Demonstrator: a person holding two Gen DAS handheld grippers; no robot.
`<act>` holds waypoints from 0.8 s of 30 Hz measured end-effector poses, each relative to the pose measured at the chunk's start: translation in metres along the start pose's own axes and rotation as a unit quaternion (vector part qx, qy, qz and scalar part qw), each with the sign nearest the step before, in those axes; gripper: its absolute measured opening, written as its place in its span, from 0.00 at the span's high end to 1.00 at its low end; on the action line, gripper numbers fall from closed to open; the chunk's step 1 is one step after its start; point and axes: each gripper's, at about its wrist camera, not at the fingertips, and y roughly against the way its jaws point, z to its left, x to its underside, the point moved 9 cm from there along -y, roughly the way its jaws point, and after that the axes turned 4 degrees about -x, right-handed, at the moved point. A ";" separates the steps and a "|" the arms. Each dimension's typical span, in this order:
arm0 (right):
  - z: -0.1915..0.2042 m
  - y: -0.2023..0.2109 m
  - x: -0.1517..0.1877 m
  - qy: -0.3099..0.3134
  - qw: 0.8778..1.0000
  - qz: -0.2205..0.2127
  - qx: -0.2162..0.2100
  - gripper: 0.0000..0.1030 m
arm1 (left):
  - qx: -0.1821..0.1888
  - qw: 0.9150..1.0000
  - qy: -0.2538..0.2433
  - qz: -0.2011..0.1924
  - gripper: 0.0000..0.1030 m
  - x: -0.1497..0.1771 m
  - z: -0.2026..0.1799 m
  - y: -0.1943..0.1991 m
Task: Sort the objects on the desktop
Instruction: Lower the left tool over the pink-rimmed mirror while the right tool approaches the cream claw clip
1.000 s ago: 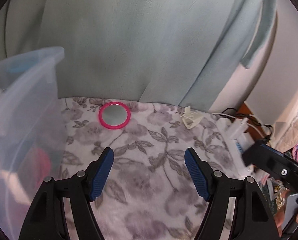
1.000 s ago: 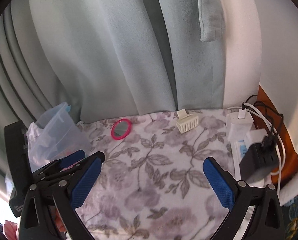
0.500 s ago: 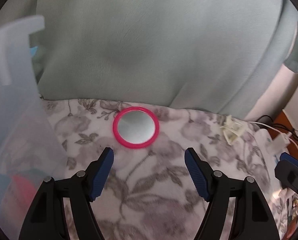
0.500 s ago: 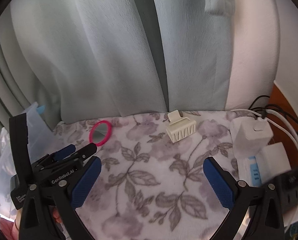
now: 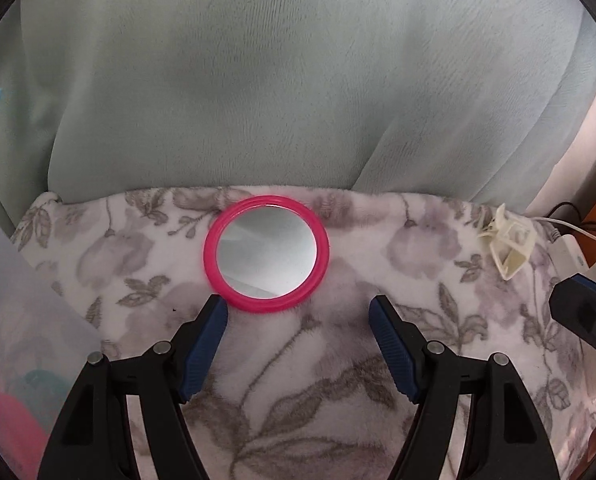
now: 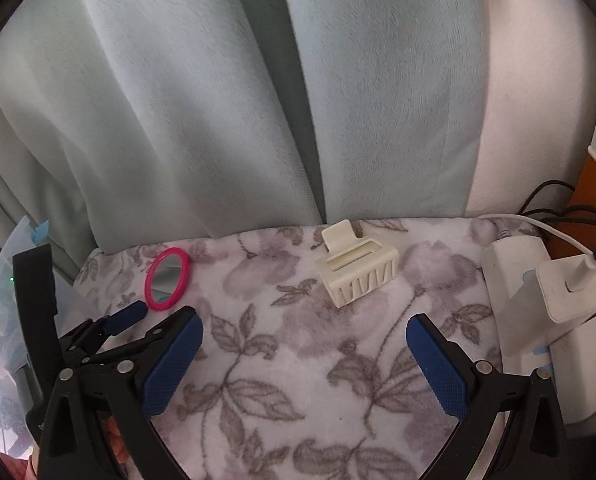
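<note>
A big pale green curtain (image 6: 201, 120) hangs behind everything. Below it lies a soft flowery blanket (image 6: 289, 360) that covers the desk. At the far left is a clear plastic bin (image 5: 21, 320) with some red and teal things inside, too blurry to name. At the right edge sit white chargers (image 6: 538, 296) with cords. The two small loose things on the blanket are a cream hair clip (image 6: 358, 272) and a round pink mirror (image 5: 266, 254). The mirror lies flat, shiny side up, near the curtain. It is round, so it has no long side to line up with. The left gripper (image 5: 298, 312) is wide open and holds nothing. The mirror sits just ahead of it and a bit toward its left finger, whose tip is almost touching the pink rim. The right finger is well off to the side. The right gripper (image 6: 302, 332) is wide open too and empty. The hair clip lies ahead of it, between its two fingers but still apart from them. So the left one is much nearer the mirror, and the right one is nearer the clip. I think the left gripper would need to go a little forward and left to get the mirror between its fingers. The flat thin rim may be hard to pinch off the soft blanket.
</note>
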 end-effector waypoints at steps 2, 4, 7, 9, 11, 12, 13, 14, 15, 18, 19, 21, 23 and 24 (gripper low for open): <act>-0.002 -0.004 -0.001 -0.004 1.000 0.001 -0.001 0.00 | -0.006 1.000 0.001 0.003 0.28 -0.001 0.001 -0.001; -0.003 -0.008 -0.002 -0.004 1.000 0.005 -0.002 0.00 | -0.005 1.000 0.008 0.001 0.28 -0.003 0.004 -0.001; -0.003 -0.013 -0.003 0.003 1.000 0.007 -0.001 0.00 | -0.004 1.000 0.017 0.000 0.28 -0.006 0.007 -0.002; -0.005 -0.016 -0.005 0.004 1.000 0.009 0.001 0.00 | -0.005 1.000 0.019 0.001 0.28 -0.009 0.009 -0.003; -0.006 -0.019 -0.005 -0.003 1.000 0.011 -0.004 0.00 | -0.007 1.000 0.022 0.002 0.28 -0.013 0.011 -0.005; -0.006 -0.020 -0.004 -0.004 1.000 0.012 -0.006 0.00 | -0.008 1.000 0.024 0.002 0.28 -0.014 0.012 -0.005; -0.006 -0.021 -0.004 -0.003 1.000 0.012 -0.005 0.00 | -0.008 1.000 0.025 0.003 0.28 -0.016 0.013 -0.006; -0.006 -0.022 -0.004 -0.003 1.000 0.012 -0.006 0.00 | -0.009 1.000 0.027 0.003 0.28 -0.018 0.014 -0.007; -0.006 -0.023 -0.004 -0.003 1.000 0.013 -0.007 0.00 | -0.010 1.000 0.028 0.004 0.28 -0.020 0.015 -0.007; -0.008 -0.025 -0.004 -0.005 1.000 0.013 -0.011 0.00 | -0.012 0.999 0.032 0.005 0.27 -0.025 0.019 -0.009; -0.008 -0.026 -0.005 -0.005 1.000 0.013 -0.011 0.00 | -0.010 0.999 0.033 0.006 0.26 -0.027 0.019 -0.010; -0.009 -0.028 -0.005 -0.006 1.000 0.013 -0.009 0.00 | -0.007 0.999 0.033 0.005 0.25 -0.029 0.019 -0.011; -0.010 -0.031 -0.005 -0.006 1.000 0.014 -0.008 0.00 | -0.003 0.999 0.035 0.004 0.25 -0.031 0.019 -0.010; -0.011 -0.032 -0.004 -0.006 1.000 0.014 -0.008 0.00 | -0.001 0.999 0.036 0.003 0.25 -0.032 0.019 -0.009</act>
